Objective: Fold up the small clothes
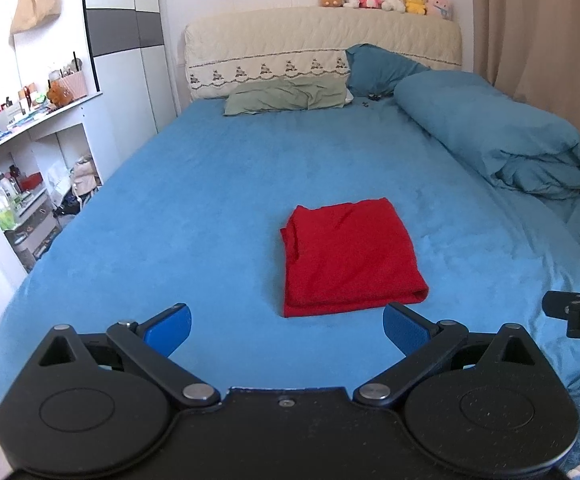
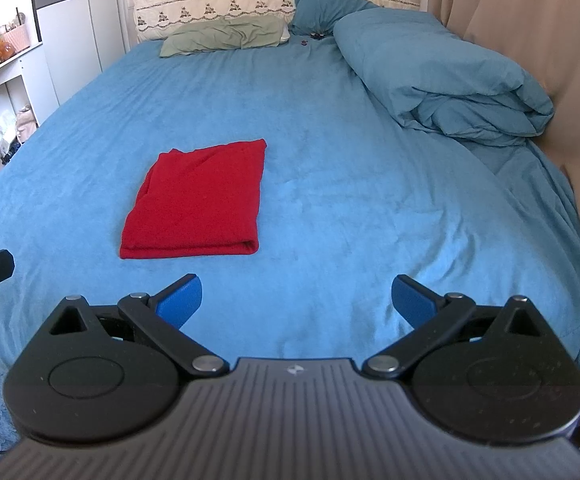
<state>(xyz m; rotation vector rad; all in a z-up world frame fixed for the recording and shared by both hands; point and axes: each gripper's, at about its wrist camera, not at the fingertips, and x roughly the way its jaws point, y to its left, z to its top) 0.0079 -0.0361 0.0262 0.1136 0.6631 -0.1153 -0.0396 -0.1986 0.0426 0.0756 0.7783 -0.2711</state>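
Observation:
A red garment (image 1: 350, 256) lies folded into a flat rectangle on the blue bed sheet (image 1: 210, 200). It also shows in the right wrist view (image 2: 198, 202), left of centre. My left gripper (image 1: 288, 330) is open and empty, held just short of the garment's near edge. My right gripper (image 2: 296, 300) is open and empty, to the right of the garment and nearer than it. Neither gripper touches the cloth.
A rolled blue duvet (image 1: 490, 132) lies along the bed's right side by a beige curtain (image 2: 530, 8). A green pillow (image 1: 286, 98) and a blue pillow (image 1: 382, 66) sit at the headboard. White shelves (image 1: 30, 168) with clutter stand to the left.

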